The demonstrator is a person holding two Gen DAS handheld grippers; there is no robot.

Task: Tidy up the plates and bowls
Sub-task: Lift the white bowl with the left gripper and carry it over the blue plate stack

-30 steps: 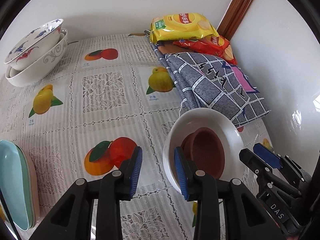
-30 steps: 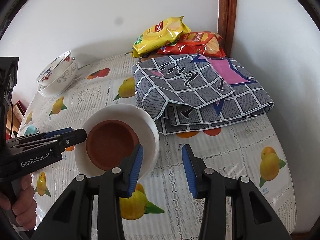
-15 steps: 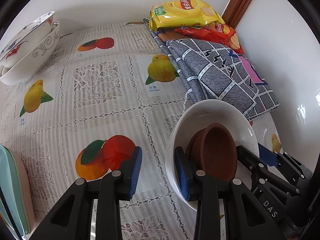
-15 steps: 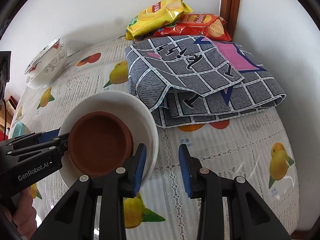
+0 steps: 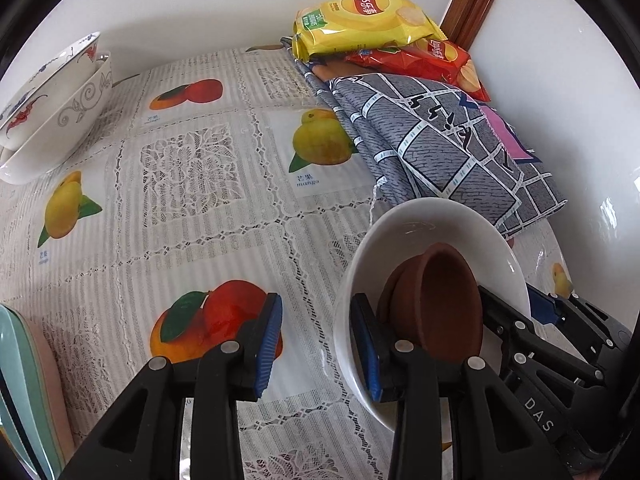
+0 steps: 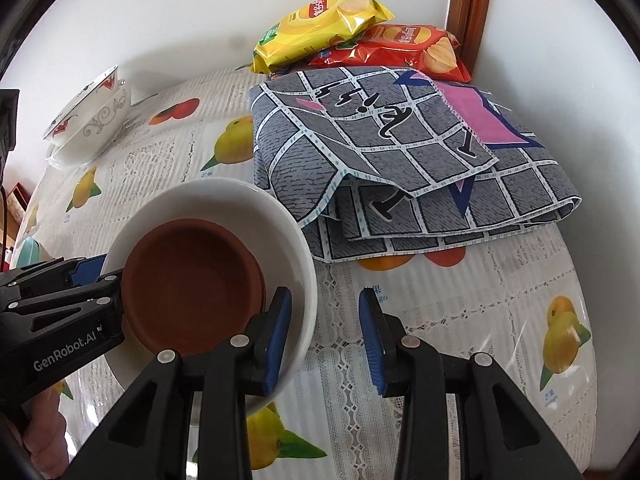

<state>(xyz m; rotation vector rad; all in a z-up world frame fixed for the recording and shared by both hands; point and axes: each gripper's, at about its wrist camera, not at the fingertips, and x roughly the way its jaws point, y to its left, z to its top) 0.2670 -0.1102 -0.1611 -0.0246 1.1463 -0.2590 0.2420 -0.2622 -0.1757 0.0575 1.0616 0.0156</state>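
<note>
A white bowl (image 5: pixel 436 224) (image 6: pixel 224 208) with a brown clay dish (image 5: pixel 448 300) (image 6: pixel 192 280) inside sits on the fruit-print tablecloth. My left gripper (image 5: pixel 316 344) is open; its right finger (image 5: pixel 366 344) is inside the bowl's near rim, its left finger outside. My right gripper (image 6: pixel 324 336) is open; its left finger (image 6: pixel 276 336) is inside the bowl's rim, its right finger outside. Two stacked patterned bowls (image 5: pixel 52 108) (image 6: pixel 92 120) stand at the far left. Stacked teal and pink plates (image 5: pixel 24 384) lie at the left edge.
A folded grey checked cloth (image 5: pixel 440 144) (image 6: pixel 400 152) lies right of the bowl. Yellow (image 5: pixel 360 20) (image 6: pixel 320 20) and red (image 5: pixel 424 60) (image 6: pixel 392 48) chip bags lie behind it, against the white wall. The table's right edge (image 6: pixel 576 280) is near a white wall.
Both grippers moved in on the white bowl from opposite sides; each now has one finger inside its rim. The bowl looks larger and tilted in both views.
</note>
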